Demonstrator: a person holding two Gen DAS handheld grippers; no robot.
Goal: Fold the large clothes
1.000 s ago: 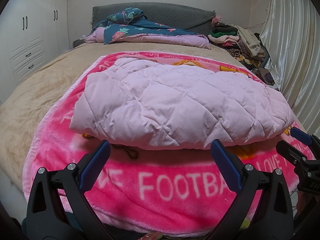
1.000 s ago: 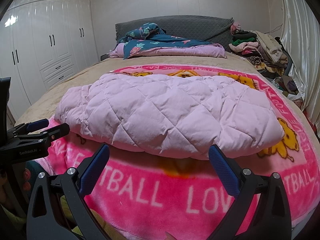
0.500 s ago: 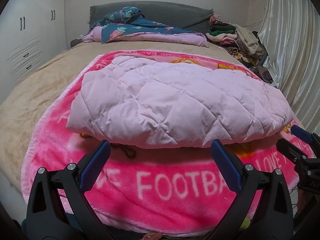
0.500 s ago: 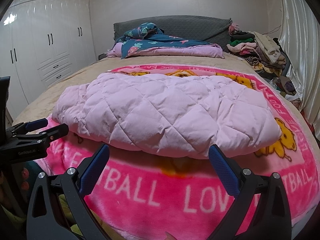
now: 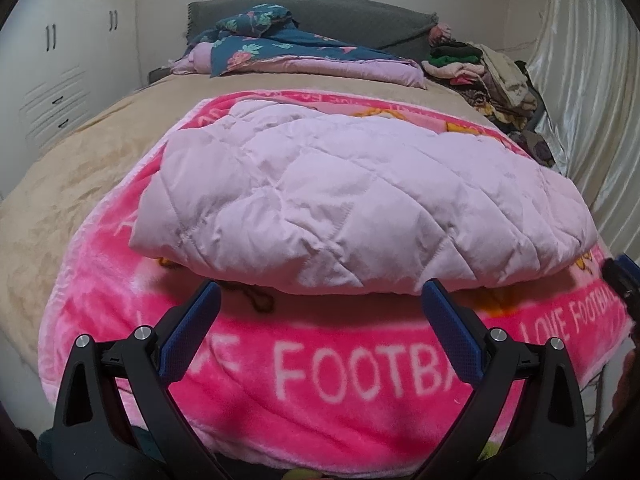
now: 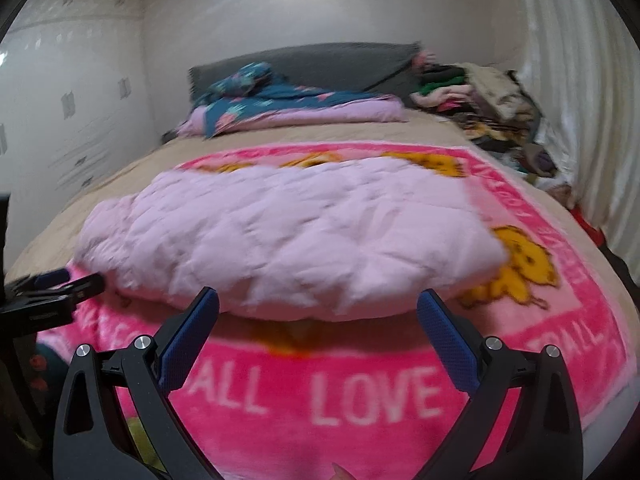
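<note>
Puffy matt quilted jacket [image 5: 360,208] on a plush fleece blanket [image 5: 352,376]; glossy satin curtain [image 5: 592,92].

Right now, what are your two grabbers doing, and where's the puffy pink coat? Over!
Left gripper open, right gripper open, both empty. Pink quilted coat folded on pink blanket. Nothing between.

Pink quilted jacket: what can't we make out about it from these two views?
- Pink quilted jacket: its underside and any sleeves or zipper, hidden beneath its own folded bulk in both views.
- Right wrist view: motion blur smears the quilting.
- Pink blanket: lettering partly covered by the left gripper fingers.
</note>
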